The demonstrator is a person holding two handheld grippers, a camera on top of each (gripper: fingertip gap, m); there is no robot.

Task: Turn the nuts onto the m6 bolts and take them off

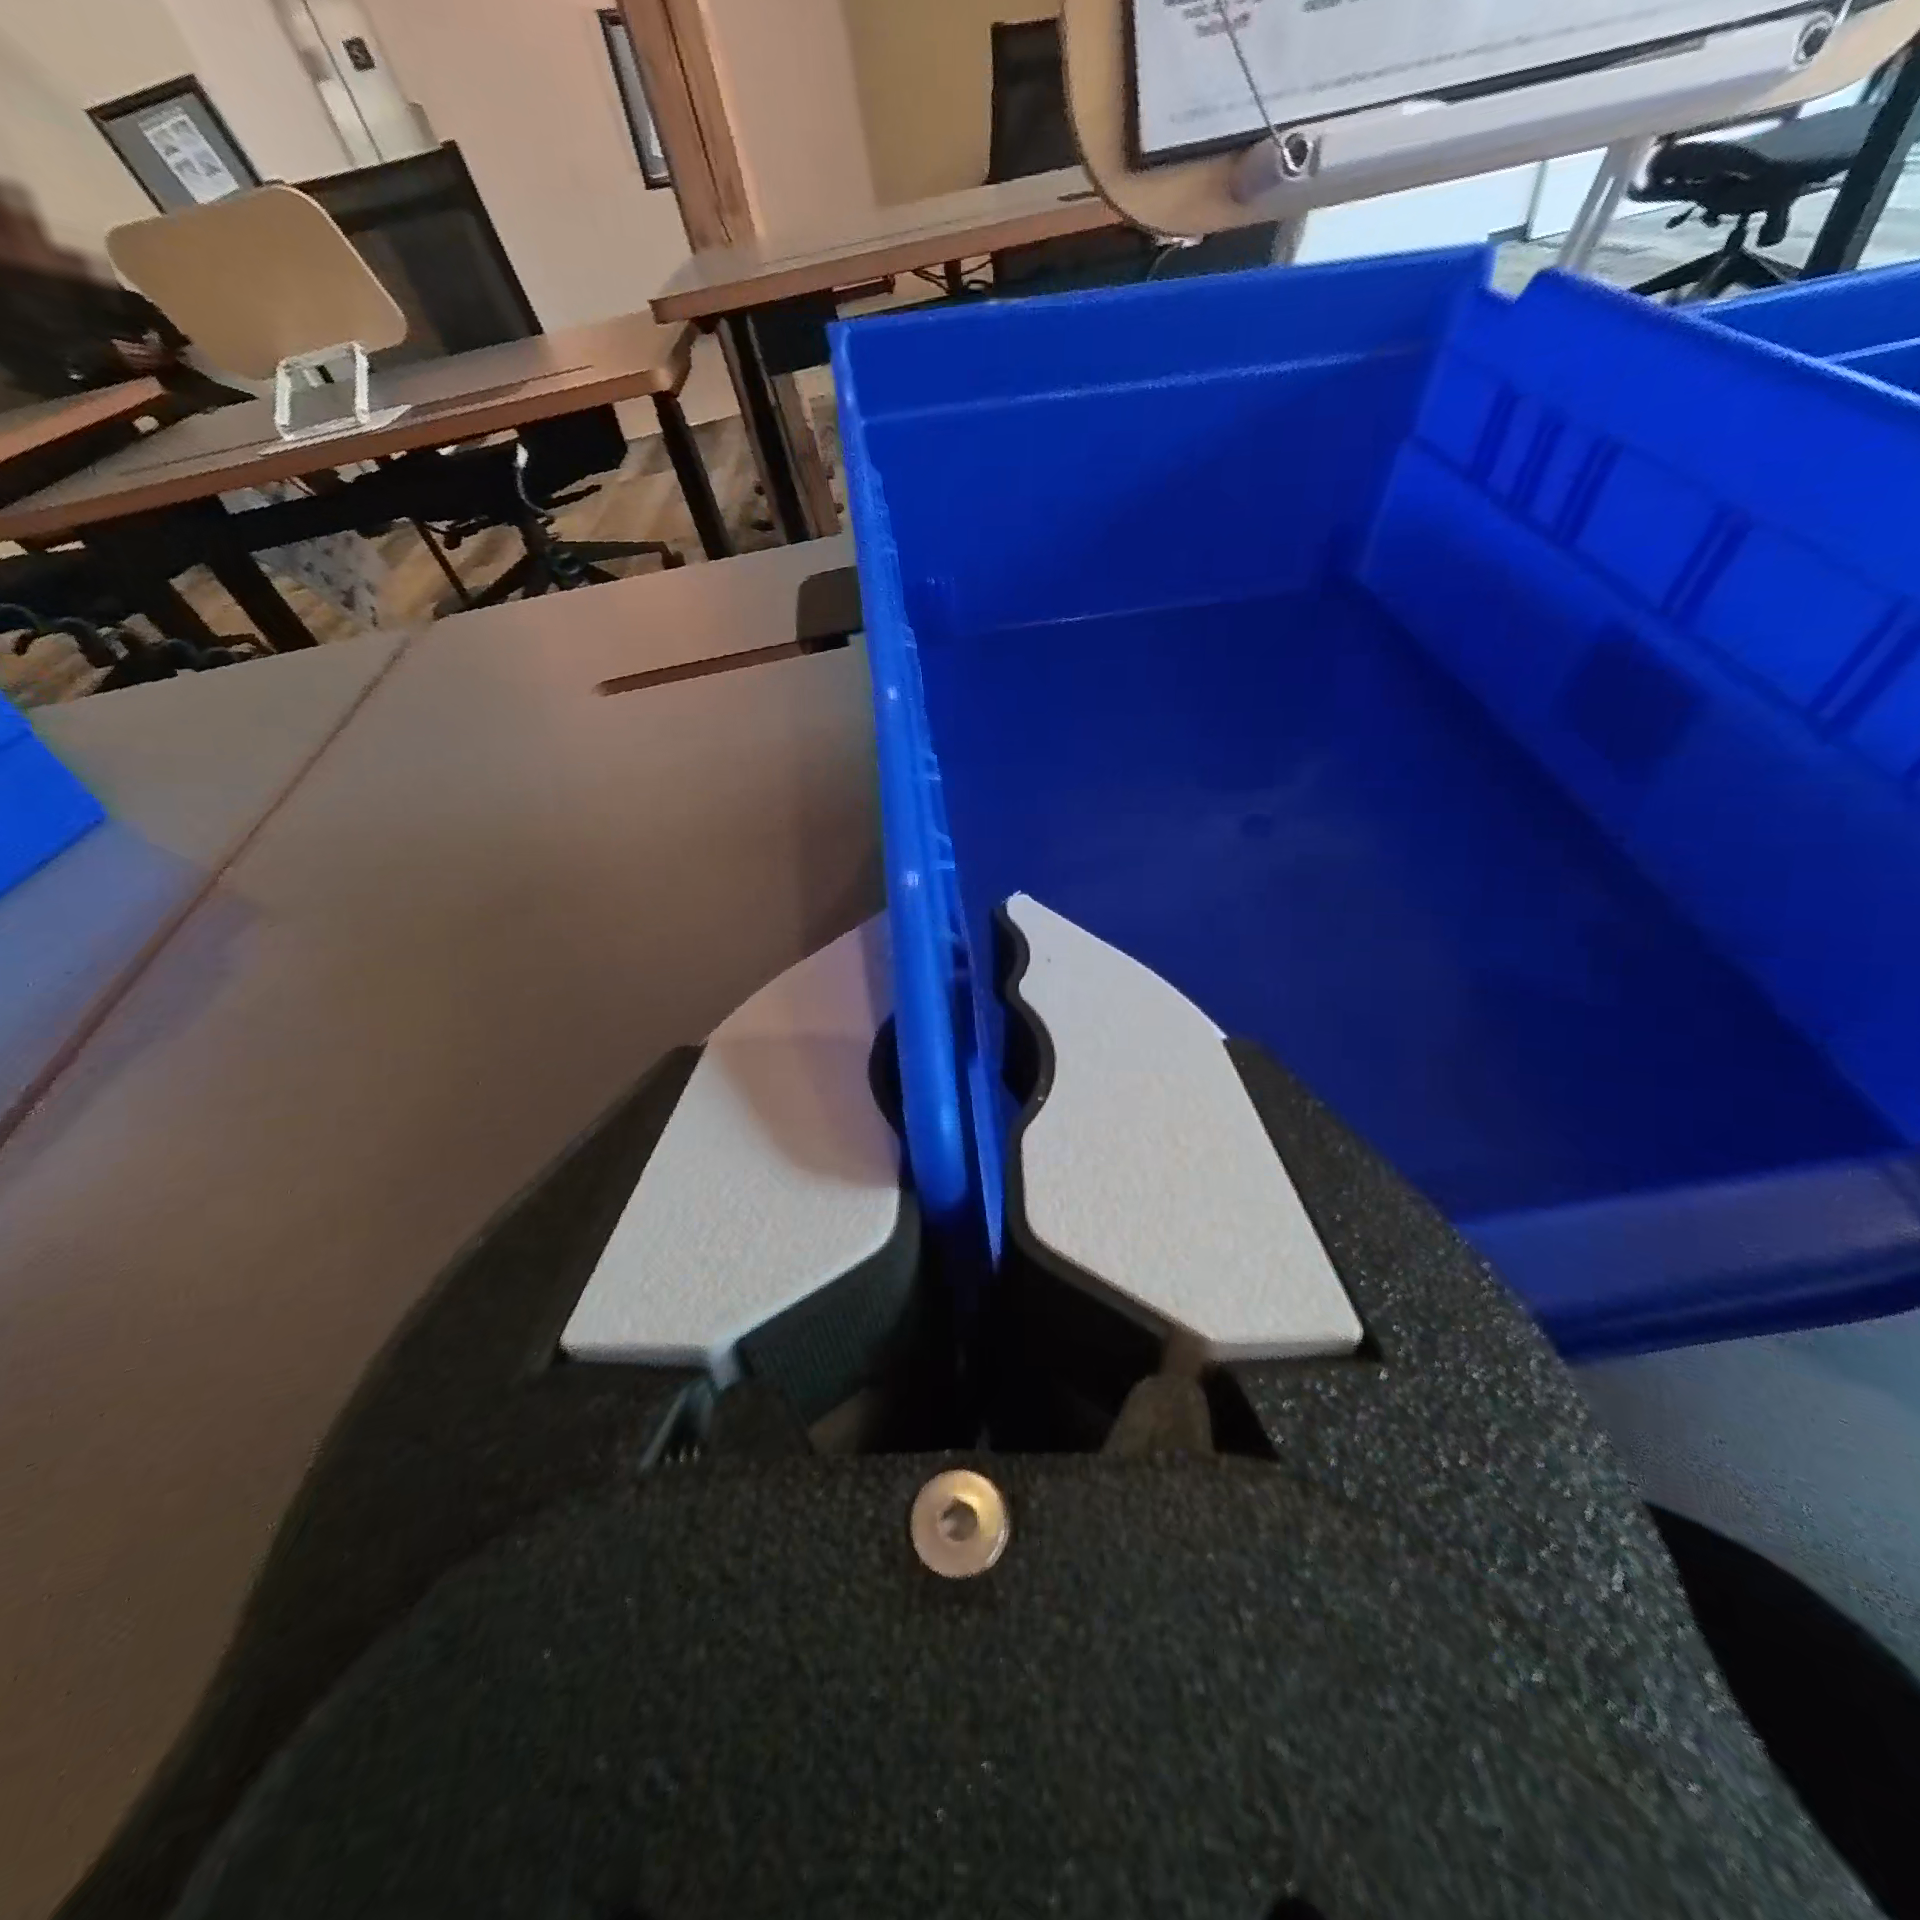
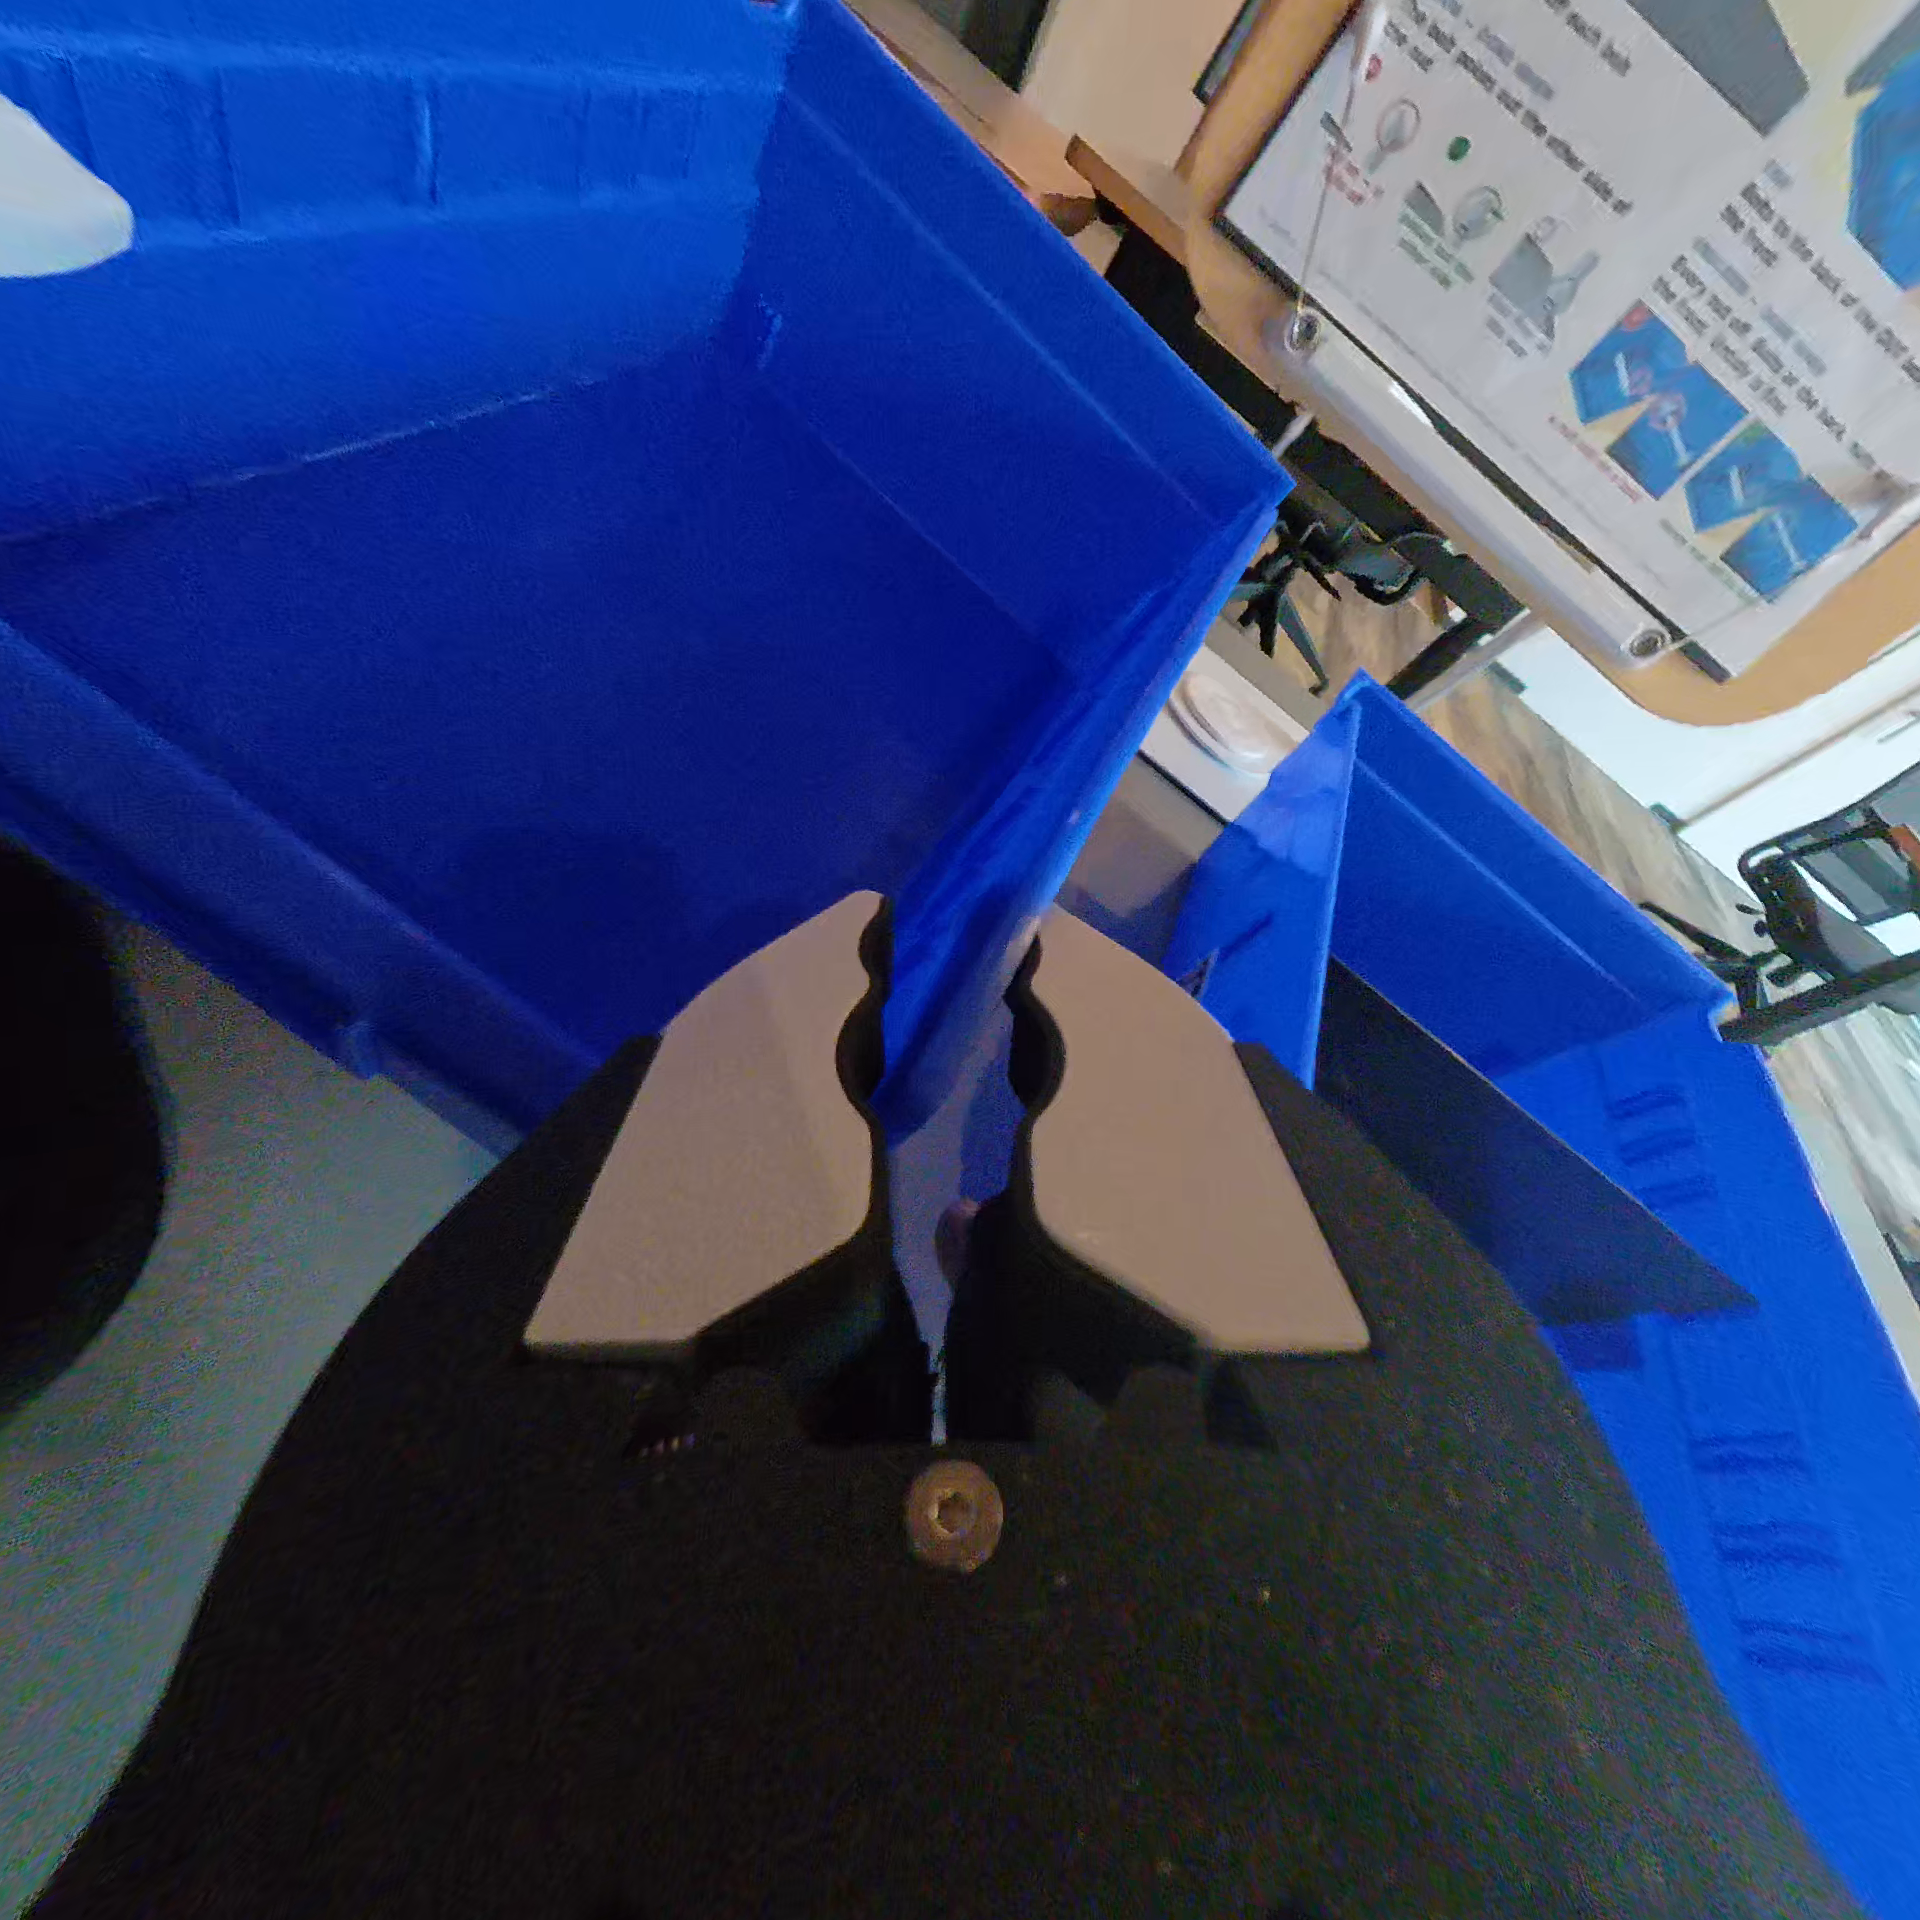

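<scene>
Left cam: along my fingers, close on blue bin (image 1: 1195, 790) wall | right cam: tilted, opposite wall (image 2: 582, 644) | shared: bin interior

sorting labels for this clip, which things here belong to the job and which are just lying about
In the job:
- left gripper, clamped on the blue bin's side wall
- right gripper, clamped on its other wall
No nuts or bolts visible.

Lying about:
- second blue bin
- instruction sheet
- office chair
- desks

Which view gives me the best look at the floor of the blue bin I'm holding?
The left wrist view: the blue bin's floor lies open and bare. The right wrist view shows it too, but tilted and darker.
</scene>
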